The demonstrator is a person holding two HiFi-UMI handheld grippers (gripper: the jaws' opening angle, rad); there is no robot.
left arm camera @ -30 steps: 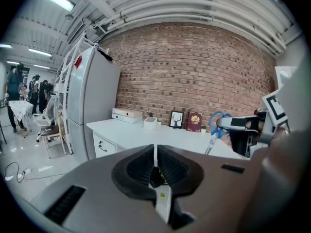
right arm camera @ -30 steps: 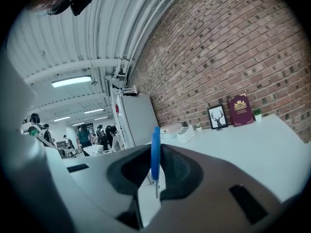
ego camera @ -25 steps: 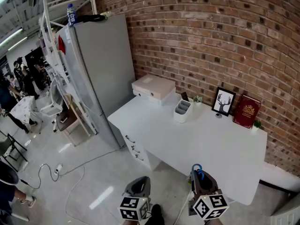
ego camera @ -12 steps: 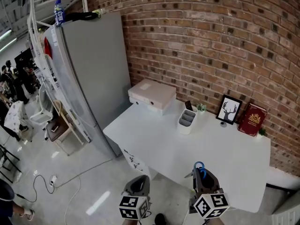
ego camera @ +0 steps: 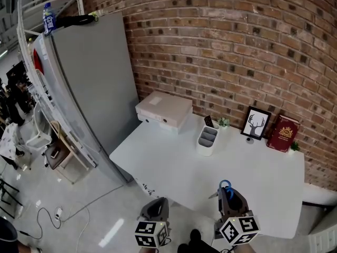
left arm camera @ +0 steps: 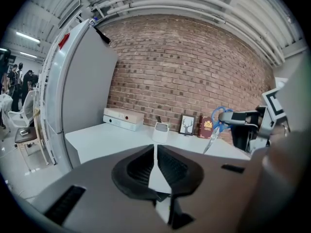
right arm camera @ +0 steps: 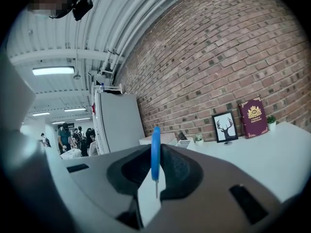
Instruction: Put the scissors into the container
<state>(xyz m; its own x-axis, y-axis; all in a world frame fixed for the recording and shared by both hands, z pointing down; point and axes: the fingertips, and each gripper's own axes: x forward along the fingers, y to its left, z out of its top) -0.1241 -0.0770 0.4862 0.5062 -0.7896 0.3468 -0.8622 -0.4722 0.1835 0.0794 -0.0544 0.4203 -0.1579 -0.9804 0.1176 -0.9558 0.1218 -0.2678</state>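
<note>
The right gripper (ego camera: 230, 203) clamps the scissors (ego camera: 225, 187) by the blue handle, blades hanging down for tip-first entry into the container (ego camera: 207, 140), which stands well ahead on the table (ego camera: 158, 157), while the left gripper (ego camera: 156, 208) hangs idle with its jaws nearly together and empty.

blue-handled scissors (ego camera: 225, 189) clamped in right tongs (ego camera: 227, 196); white container (ego camera: 207, 140) upright, well apart.

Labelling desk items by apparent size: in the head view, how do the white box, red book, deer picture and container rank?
1. white box, clearly largest.
2. red book and deer picture: alike, unranked.
3. container, narrower, though nearer the camera.
</note>
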